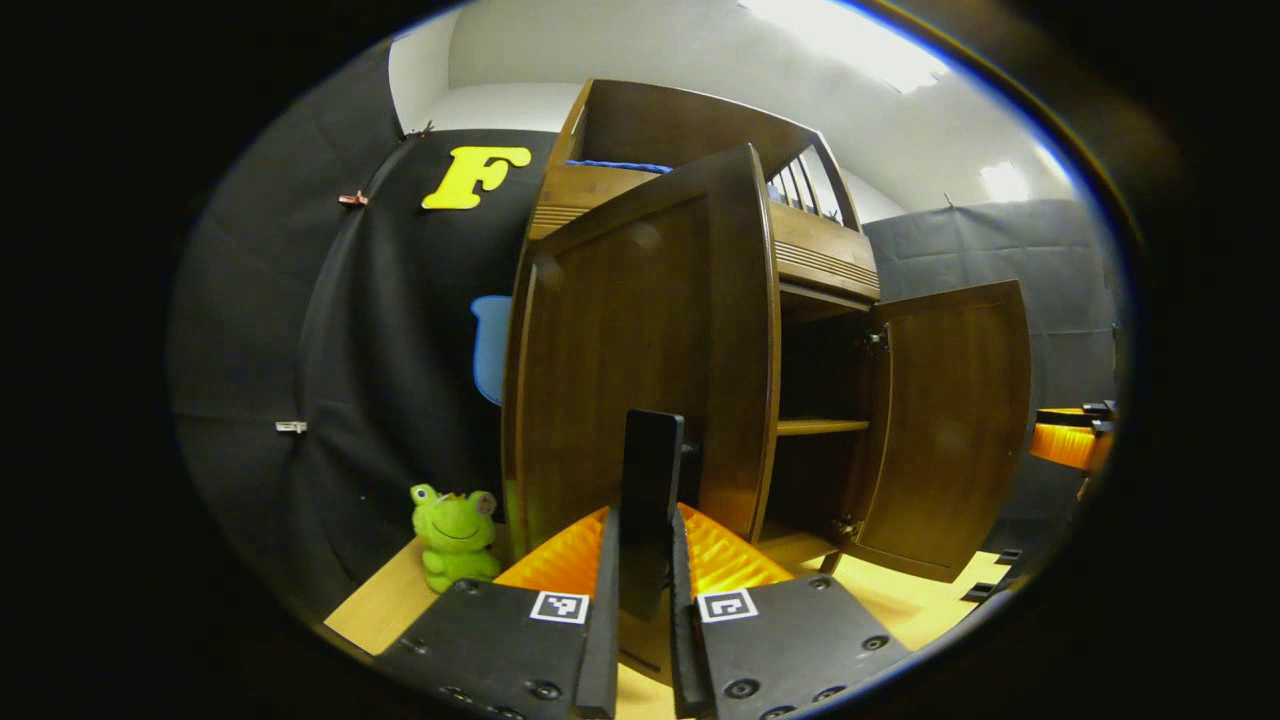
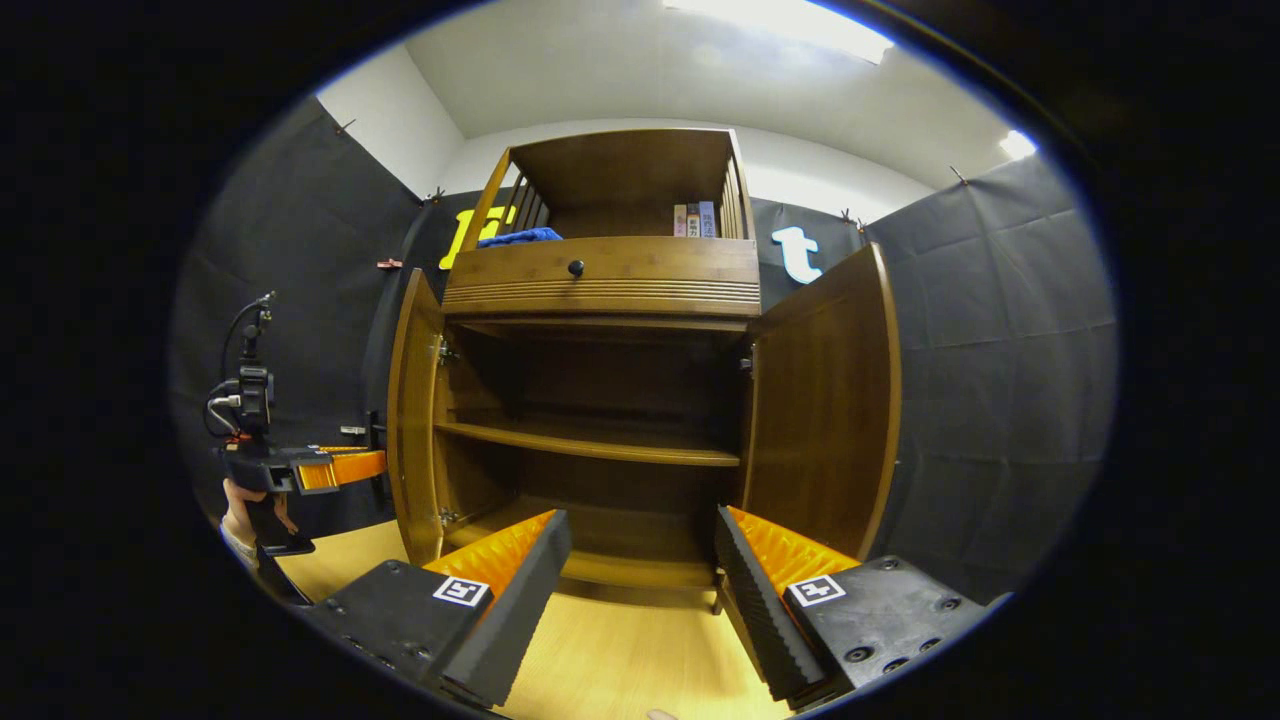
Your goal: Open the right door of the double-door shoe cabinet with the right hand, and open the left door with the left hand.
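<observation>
The brown wooden shoe cabinet (image 2: 600, 285) stands with both doors swung open. In the left gripper view, the left door (image 1: 620, 350) is close in front, and my left gripper (image 1: 645, 520) is shut on its black vertical handle (image 1: 650, 450). The right door (image 1: 950, 430) hangs open farther right. In the right gripper view, my right gripper (image 2: 640, 590) is open with nothing between its fingers, facing the bare lower shelves (image 2: 590, 442) between the left door (image 2: 415, 420) and the right door (image 2: 820, 400). A hand (image 2: 240, 515) holds the left gripper (image 2: 345, 465) at the left door's outer side.
A green frog toy (image 1: 455, 535) sits on the light wooden floor (image 1: 390, 600) left of the cabinet. A drawer with a dark knob (image 2: 575, 267) tops the doors. A blue cloth (image 2: 520, 236) and books (image 2: 693, 220) lie on the upper shelf.
</observation>
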Action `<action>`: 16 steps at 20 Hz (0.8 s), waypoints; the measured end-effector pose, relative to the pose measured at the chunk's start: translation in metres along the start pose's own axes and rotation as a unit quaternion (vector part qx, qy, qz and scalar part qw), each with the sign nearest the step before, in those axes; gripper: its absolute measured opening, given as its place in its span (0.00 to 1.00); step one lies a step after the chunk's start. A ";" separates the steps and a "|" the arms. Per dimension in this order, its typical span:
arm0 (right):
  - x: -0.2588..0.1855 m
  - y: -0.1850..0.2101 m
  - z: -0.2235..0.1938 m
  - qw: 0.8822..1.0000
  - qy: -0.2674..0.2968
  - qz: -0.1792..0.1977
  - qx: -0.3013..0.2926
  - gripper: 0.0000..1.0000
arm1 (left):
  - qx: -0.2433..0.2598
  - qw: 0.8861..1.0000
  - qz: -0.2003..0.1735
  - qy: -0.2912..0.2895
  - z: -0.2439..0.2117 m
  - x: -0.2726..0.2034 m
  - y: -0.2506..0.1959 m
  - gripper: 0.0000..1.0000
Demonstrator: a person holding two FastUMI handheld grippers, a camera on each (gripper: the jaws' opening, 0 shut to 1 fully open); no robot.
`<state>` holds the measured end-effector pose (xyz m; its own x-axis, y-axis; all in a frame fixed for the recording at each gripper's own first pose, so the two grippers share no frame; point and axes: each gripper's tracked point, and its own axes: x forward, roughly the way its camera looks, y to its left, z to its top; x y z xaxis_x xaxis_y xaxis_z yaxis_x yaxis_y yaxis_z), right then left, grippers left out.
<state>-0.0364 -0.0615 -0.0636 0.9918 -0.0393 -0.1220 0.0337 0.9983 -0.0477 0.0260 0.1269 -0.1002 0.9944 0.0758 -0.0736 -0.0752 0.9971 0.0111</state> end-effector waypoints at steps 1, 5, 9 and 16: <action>0.001 0.004 0.000 1.000 -0.002 0.005 0.003 0.94 | 0.002 1.000 0.008 -0.002 0.002 -0.004 0.004 0.24; 0.006 0.024 0.000 1.000 -0.006 0.027 0.009 0.92 | 0.008 1.000 0.026 -0.002 0.006 -0.019 0.023 0.17; 0.007 0.036 -0.001 0.999 -0.006 0.039 0.008 0.93 | 0.023 0.998 0.059 -0.006 0.007 -0.028 0.047 0.11; 0.013 0.052 -0.006 0.999 -0.004 0.053 0.009 0.93 | 0.026 0.994 0.107 -0.010 0.009 -0.041 0.084 0.06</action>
<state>-0.0223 -0.0106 -0.0734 0.9908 0.0669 -0.1179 -0.0694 0.9974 -0.0172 -0.0201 0.2080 -0.0876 0.9575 0.2849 -0.0442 -0.2812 0.9567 0.0757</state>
